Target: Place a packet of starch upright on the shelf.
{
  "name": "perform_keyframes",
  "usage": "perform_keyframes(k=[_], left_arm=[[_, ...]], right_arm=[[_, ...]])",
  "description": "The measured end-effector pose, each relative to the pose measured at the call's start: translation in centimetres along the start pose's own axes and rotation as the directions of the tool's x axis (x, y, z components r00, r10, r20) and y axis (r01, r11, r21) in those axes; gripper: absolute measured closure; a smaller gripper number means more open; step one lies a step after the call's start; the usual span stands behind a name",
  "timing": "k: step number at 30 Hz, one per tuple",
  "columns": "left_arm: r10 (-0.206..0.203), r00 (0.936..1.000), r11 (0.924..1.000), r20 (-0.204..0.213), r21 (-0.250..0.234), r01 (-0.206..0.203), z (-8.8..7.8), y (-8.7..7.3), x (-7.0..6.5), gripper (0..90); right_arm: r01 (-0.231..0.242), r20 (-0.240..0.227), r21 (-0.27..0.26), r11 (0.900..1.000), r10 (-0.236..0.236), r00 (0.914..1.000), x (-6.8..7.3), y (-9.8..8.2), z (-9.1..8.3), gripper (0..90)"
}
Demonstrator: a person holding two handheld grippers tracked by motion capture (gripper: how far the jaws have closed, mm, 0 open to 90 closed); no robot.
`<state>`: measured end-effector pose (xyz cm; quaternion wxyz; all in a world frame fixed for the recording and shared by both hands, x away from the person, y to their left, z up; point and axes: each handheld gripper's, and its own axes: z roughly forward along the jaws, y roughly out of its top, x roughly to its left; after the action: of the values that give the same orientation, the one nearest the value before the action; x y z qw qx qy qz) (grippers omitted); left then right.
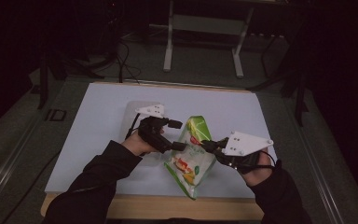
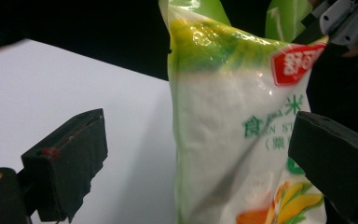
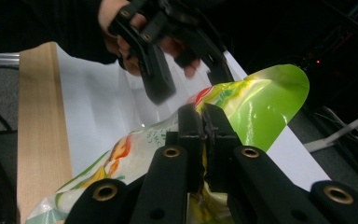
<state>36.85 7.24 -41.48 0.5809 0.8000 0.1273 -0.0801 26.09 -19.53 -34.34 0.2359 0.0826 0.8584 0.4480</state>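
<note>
We see the glossy green-and-white plastic pouch of powder (image 1: 192, 154) near the counter's (image 1: 98, 121) front edge, right claw (image 1: 208, 145) clamped on its side seam, left claw (image 1: 177, 135) spread wide beside it. We judge it soft, slippery, saggy; grip seams.

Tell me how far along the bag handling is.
Done: the right gripper is clamped on the edge of the bag, which looks partly raised off the table.
In hand: the left gripper is at the bag's other side, jaws open, the bag between them but not pinched.
Left: closing the left gripper on the bag; what comes after can't be told.
</note>
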Motion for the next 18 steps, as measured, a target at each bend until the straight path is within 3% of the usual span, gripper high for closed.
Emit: perform_keyframes(k=[4, 5, 6, 8, 10, 12, 14, 18], left_arm=[[-0.011, 0.9982, 0.9987, 0.059, 0.051, 0.008, 1.6, 0.0, 0.1, 8.3], [-0.013, 0.9957, 0.9986, 0.092, 0.051, 0.008, 1.8, 0.0, 0.1, 14.9], [-0.007, 0.9950, 0.9984, 0.100, 0.056, 0.001, 2.0, 0.1, -0.1, 21.5], [0.011, 0.9958, 0.9981, 0.091, 0.059, -0.017, 2.0, 0.1, -0.3, 34.3], [0.016, 0.9954, 0.9979, 0.095, 0.062, -0.022, 1.9, 0.1, -0.4, 56.5], [0.031, 0.9948, 0.9963, 0.097, 0.077, -0.039, 2.0, 0.3, -0.7, 69.0], [0.045, 0.9954, 0.9952, 0.084, 0.083, -0.052, 2.1, 0.5, -1.1, 75.3], [0.063, 0.9971, 0.9951, 0.041, 0.074, -0.066, 2.0, 0.8, -1.6, 79.7]], right_arm=[[0.005, -0.009, 0.005, 1.000, -0.005, 1.0000, 0.1, 0.1, 0.4, 87.5], [0.003, -0.011, 0.007, 1.000, -0.003, 0.9999, 0.0, 0.1, 0.5, 87.5], [0.005, -0.009, 0.011, 1.000, -0.005, 1.0000, 0.0, 0.0, 0.5, 87.5], [0.005, 0.000, 0.023, 1.000, -0.005, 1.0000, -0.1, -0.2, 0.6, 87.5], [-0.006, 0.008, 0.022, 1.000, 0.006, 0.9999, -0.3, -0.5, 0.5, 87.5], [-0.025, 0.008, 0.015, 1.000, 0.025, 0.9997, -0.5, -0.7, 0.2, 87.5], [-0.029, 0.008, 0.016, 0.999, 0.029, 0.9996, -0.5, -0.8, 0.1, 87.5], [-0.035, 0.018, 0.006, 0.999, 0.034, 0.9992, -0.7, -0.9, -0.1, 87.4]])
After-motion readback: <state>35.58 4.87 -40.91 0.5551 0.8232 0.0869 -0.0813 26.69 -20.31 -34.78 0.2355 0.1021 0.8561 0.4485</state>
